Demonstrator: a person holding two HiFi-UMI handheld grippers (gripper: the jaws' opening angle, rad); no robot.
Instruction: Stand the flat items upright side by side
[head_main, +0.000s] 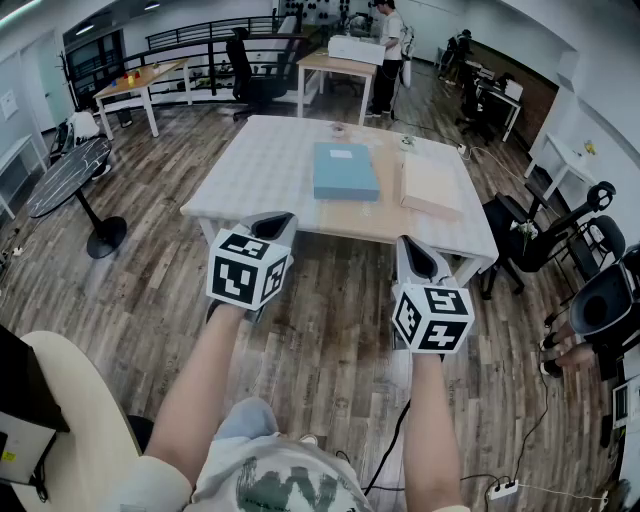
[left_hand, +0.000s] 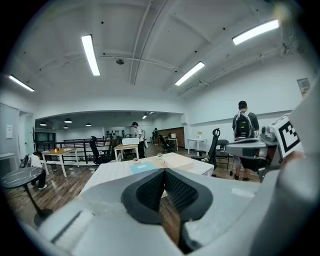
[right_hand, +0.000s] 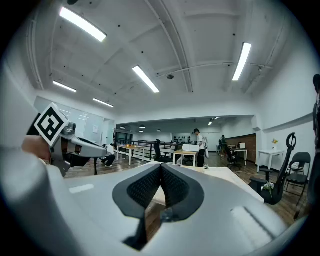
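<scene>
A flat blue item (head_main: 345, 171) lies on the white table (head_main: 260, 170), with a small white label near its far end. A flat tan item (head_main: 431, 186) lies to its right. Both lie flat, a small gap between them. My left gripper (head_main: 277, 225) is held short of the table's near edge, shut and holding nothing. My right gripper (head_main: 417, 256) hangs over the floor in front of the table, also shut with nothing in it. In the left gripper view the blue item (left_hand: 142, 167) shows beyond the closed left gripper (left_hand: 164, 172). In the right gripper view the right gripper (right_hand: 160, 167) is closed.
Small objects (head_main: 407, 142) sit at the table's far edge. Black office chairs (head_main: 555, 240) stand to the right, a round black table (head_main: 68, 175) to the left. A person (head_main: 388, 55) stands at a far desk (head_main: 335, 68). A cable (head_main: 400, 440) and power strip (head_main: 500, 488) lie on the wooden floor.
</scene>
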